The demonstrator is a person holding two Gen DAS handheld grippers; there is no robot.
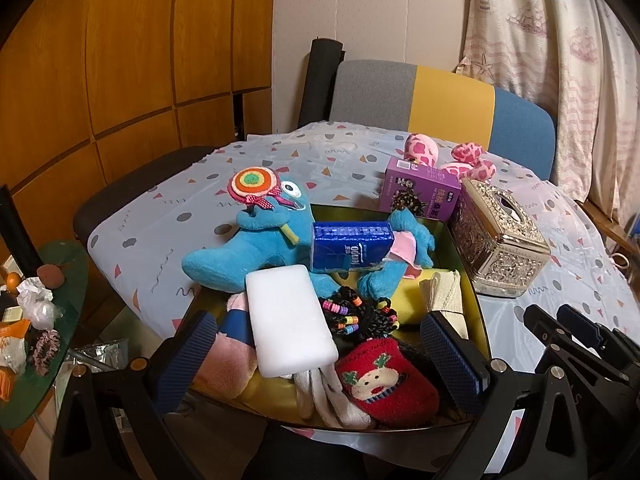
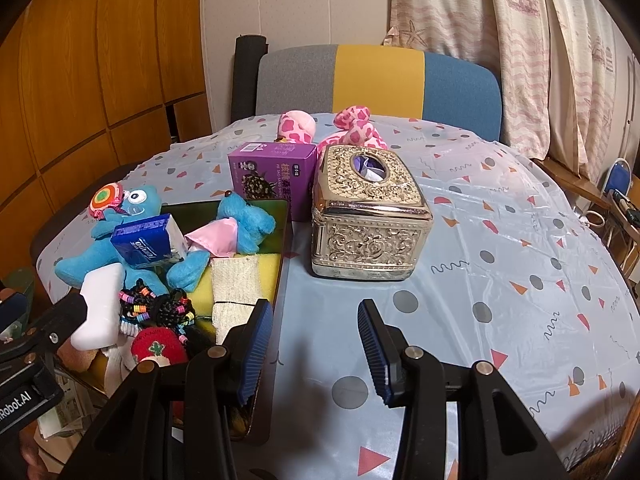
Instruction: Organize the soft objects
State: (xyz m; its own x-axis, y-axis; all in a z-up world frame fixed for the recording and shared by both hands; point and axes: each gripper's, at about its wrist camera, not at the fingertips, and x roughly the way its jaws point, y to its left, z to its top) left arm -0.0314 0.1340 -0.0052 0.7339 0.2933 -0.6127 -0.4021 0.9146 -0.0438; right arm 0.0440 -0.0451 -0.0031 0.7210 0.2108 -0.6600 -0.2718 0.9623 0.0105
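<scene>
Already the tray (image 1: 482, 316), lower centre of the left wrist view, is heaped: blue plush (image 1: 248, 248), tissue pack (image 1: 352, 246), white sponge (image 1: 290, 320), beaded hair ties (image 1: 360, 314), red sock (image 1: 386, 386). Probably gathered there as the sorting bin. Left gripper (image 1: 326, 356) hovers over the pile, fingers wide, holding nothing. Right gripper (image 2: 316, 346) hangs above bare worktop (image 2: 500, 240), fingers wide, empty. Only the right wrist view shows the tissue box (image 2: 370, 220) opening and the pink plush (image 2: 352, 126) behind the purple carton (image 2: 272, 178), upper centre, outside the tray.
</scene>
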